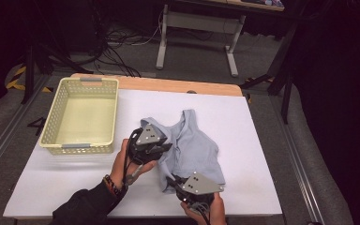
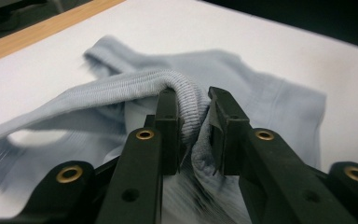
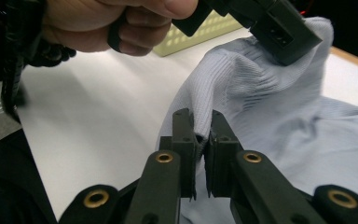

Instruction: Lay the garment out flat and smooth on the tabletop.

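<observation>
On the left of the white worktop (image 1: 51, 187) a pale yellow perforated basket (image 1: 82, 117) is set, with nothing seen inside it. Just right of the basket, the left gripper (image 1: 161, 149) is held in the person's left hand (image 1: 131, 161) at the near-left edge of a light blue tank top (image 1: 194, 145). From the left gripper view, its jaws are seen nearly closed, and a ribbed hem of the tank top (image 2: 186, 100) is pinched between them and lifted into a fold. The garment is spread crumpled across the middle of the worktop, one strap pointing toward the far edge. Farther right and nearer the person, the right gripper (image 1: 174, 182) is placed at the garment's near-left corner. From the right gripper view, its jaws are drawn almost together, and an edge of the blue fabric (image 3: 242, 79) is clamped between the pads.
</observation>
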